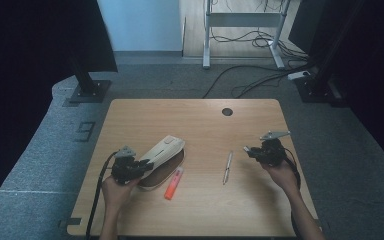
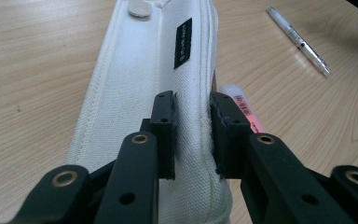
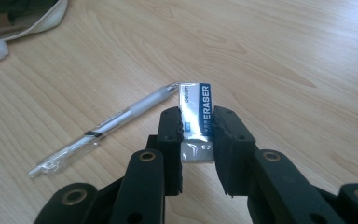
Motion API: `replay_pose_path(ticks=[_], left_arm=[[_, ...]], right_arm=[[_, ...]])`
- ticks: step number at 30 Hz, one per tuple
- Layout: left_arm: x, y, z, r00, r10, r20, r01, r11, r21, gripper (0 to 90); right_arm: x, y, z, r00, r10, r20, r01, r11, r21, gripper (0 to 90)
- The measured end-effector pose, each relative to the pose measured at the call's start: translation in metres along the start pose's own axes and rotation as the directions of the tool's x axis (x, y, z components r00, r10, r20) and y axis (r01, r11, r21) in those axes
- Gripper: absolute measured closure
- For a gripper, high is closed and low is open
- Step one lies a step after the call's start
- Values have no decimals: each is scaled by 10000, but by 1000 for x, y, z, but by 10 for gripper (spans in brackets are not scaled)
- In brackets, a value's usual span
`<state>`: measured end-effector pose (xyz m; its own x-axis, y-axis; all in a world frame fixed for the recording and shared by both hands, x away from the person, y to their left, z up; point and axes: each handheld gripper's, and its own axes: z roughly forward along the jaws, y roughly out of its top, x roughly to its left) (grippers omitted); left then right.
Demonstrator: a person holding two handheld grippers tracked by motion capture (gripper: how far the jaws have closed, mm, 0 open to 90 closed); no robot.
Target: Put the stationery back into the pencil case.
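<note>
The right hand-held gripper (image 3: 197, 125) was clamped on a small white block eraser in a blue-and-white paper sleeve (image 3: 196, 119), its jaws pressing the two long sides so that the printed end stuck out past them. It hovered over the pale wooden worktop (image 1: 200, 125) with the eraser clear of the surface, just beyond the tip of a clear-and-white ballpoint pen (image 3: 106, 127) that lay loose on the wood.

The left hand-held gripper (image 2: 192, 119) was closed on the upper seam of a long cream canvas pencil pouch (image 2: 140, 93), pinching a fold of fabric near its end. That hold probably served to steady the pouch and keep its mouth gaping, since in the high view the pouch (image 1: 162, 150) lay on its side with a dark opening facing the right hand. An orange highlighter marker (image 1: 173, 183) rested just beside that opening. The eraser seemed meant for the pouch, and the two hands were well apart.
</note>
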<state>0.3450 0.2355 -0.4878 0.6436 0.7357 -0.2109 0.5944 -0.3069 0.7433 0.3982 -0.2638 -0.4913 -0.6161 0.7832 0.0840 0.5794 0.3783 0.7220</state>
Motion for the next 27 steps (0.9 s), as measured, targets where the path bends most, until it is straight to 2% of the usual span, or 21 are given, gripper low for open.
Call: replay_pose_path(ticks=[16,27], left_arm=[[-1,0,0,9999,142,-73,-142,9999,24,728],[-1,0,1,9998,160,-89,-160,9999,41,730]], right_arm=[[31,14,16,9964,-583,-608,590,9982,102,719],[53,26,31,9888,-955,-1150,966,9953,47,719]])
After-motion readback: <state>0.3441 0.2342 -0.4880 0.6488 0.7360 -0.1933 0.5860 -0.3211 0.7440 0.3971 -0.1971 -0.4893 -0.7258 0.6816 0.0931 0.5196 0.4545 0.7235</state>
